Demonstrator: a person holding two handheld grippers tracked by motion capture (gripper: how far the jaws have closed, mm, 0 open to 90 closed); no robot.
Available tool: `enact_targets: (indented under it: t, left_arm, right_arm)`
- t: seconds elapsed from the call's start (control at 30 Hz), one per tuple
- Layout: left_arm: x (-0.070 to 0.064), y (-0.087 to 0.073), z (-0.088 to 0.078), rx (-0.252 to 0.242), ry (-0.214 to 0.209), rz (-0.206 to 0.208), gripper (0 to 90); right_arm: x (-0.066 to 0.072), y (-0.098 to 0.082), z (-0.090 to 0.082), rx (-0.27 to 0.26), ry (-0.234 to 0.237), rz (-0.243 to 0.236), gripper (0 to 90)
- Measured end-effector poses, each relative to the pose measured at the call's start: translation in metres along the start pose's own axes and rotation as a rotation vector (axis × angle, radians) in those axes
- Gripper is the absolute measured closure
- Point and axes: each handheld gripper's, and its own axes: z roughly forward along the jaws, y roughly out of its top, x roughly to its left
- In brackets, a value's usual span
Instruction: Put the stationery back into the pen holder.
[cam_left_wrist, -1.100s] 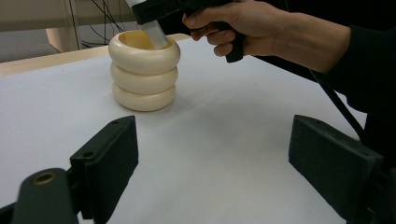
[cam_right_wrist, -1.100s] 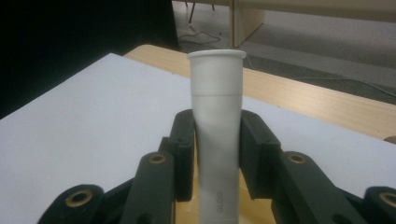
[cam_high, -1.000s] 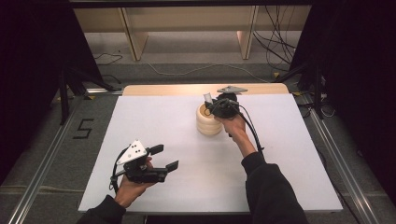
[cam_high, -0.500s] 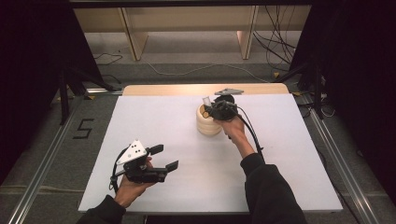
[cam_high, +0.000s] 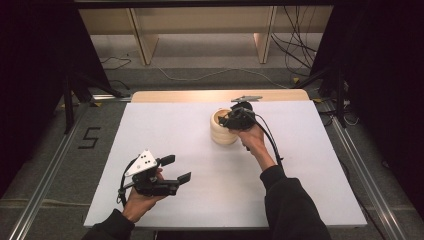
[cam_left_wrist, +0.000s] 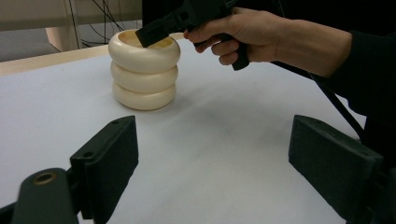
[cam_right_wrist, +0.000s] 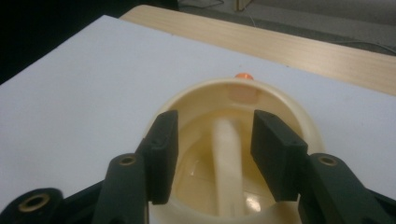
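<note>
Both hands hold grippers over the table.
Left gripper (cam_high: 177, 168) rests low, jaws wide apart, empty. Right gripper (cam_high: 223, 119) reaches forward on an outstretched arm, jaws just opening, gripping nothing.

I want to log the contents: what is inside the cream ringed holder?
Inside the cream holder a pale stick-like piece stands between the right gripper jaws, untouched. The bottom is partly hidden by the jaws.

A white table (cam_high: 165, 135) stands in front of a wooden shelf unit (cam_high: 145, 35), with loose cables (cam_high: 295, 45) lying on the floor behind the table and a floor marking "5" (cam_high: 89, 138) to its left.
</note>
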Motion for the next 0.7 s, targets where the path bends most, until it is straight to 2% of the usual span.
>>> enact_targets:
  t: [0.17, 0.47, 0.7]
  left_arm:
    - [0.0, 0.0, 0.0, 0.0, 0.001, 0.0, 15.5]
    - [0.0, 0.0, 0.0, 0.002, 0.0, 0.0, 15.5]
    - [0.0, 0.0, 0.0, 0.003, 0.0, 0.001, 15.5]
  right_arm:
    - [0.001, 0.006, -0.013, -0.048, 0.008, -0.002, 45.5]
    - [0.007, 0.008, -0.035, -0.055, 0.023, -0.042, 39.5]
    - [0.015, 0.006, -0.053, -0.078, 0.058, -0.061, 35.4]
